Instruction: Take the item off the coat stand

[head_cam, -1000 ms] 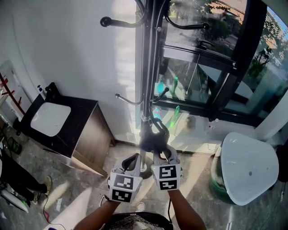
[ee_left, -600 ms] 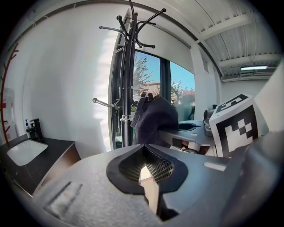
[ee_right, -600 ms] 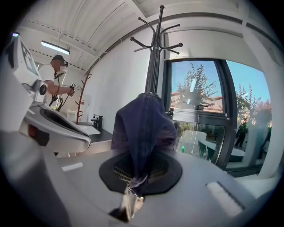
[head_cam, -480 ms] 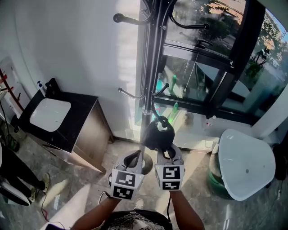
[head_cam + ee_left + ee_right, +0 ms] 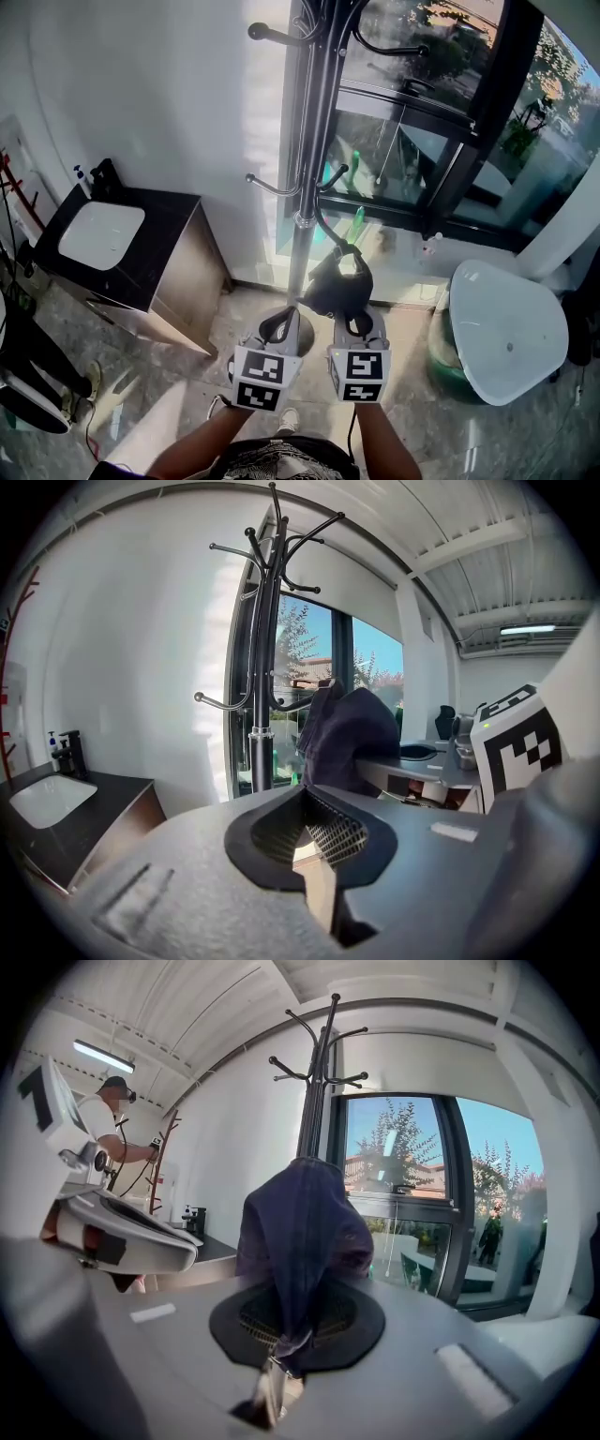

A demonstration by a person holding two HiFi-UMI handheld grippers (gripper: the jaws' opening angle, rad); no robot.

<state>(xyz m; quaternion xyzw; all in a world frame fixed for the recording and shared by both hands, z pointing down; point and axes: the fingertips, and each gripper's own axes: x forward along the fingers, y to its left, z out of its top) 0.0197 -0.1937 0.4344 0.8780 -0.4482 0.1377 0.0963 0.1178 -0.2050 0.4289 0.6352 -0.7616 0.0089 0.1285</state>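
A dark navy cloth item (image 5: 337,279) hangs in front of me, just right of the black coat stand (image 5: 307,141). My right gripper (image 5: 352,317) is shut on its lower edge; in the right gripper view the cloth item (image 5: 298,1232) rises from the pinched jaws of the right gripper (image 5: 281,1358). A thin black hook or strap curves from the pole to the item's top, and I cannot tell whether it still hangs there. My left gripper (image 5: 280,324) is beside it, shut with nothing in it. The left gripper view shows the item (image 5: 342,738) right of the stand (image 5: 263,649).
A black cabinet with a white sink (image 5: 101,234) stands at the left against the white wall. A white rounded table (image 5: 506,328) and a green bucket (image 5: 444,361) are at the right. A black-framed window (image 5: 469,141) is behind the stand. A person (image 5: 111,1124) stands far left.
The item and both grippers have drifted a little to the right, away from the stand's pole. The right gripper stays shut on the cloth.
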